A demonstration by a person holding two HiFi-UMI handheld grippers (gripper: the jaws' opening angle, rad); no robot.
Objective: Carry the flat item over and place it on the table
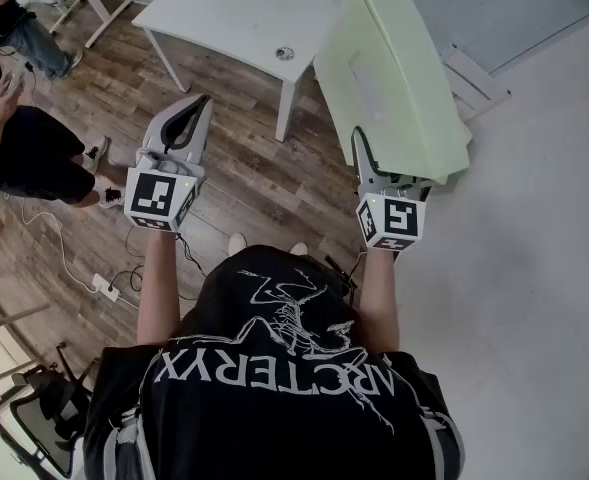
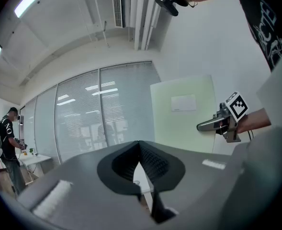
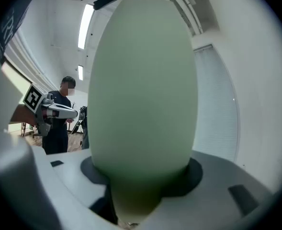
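Observation:
The flat item is a pale green board (image 1: pixel 394 68) with a white label on its face. It stands on edge in the air, held at its near edge by my right gripper (image 1: pixel 366 155), which is shut on it. In the right gripper view the board (image 3: pixel 143 90) fills the middle and hides the jaws. My left gripper (image 1: pixel 196 111) is held off to the left, shut and empty, over the wood floor. From the left gripper view I see the board (image 2: pixel 184 114) and the right gripper (image 2: pixel 216 123) beside it. The white table (image 1: pixel 244 13) stands ahead, just left of the board.
Two people (image 1: pixel 24 148) stand at the far left. Cables and a power strip (image 1: pixel 104 286) lie on the wood floor. A dark chair (image 1: pixel 44 408) sits at lower left. White slats (image 1: pixel 474 78) lie by the wall behind the board.

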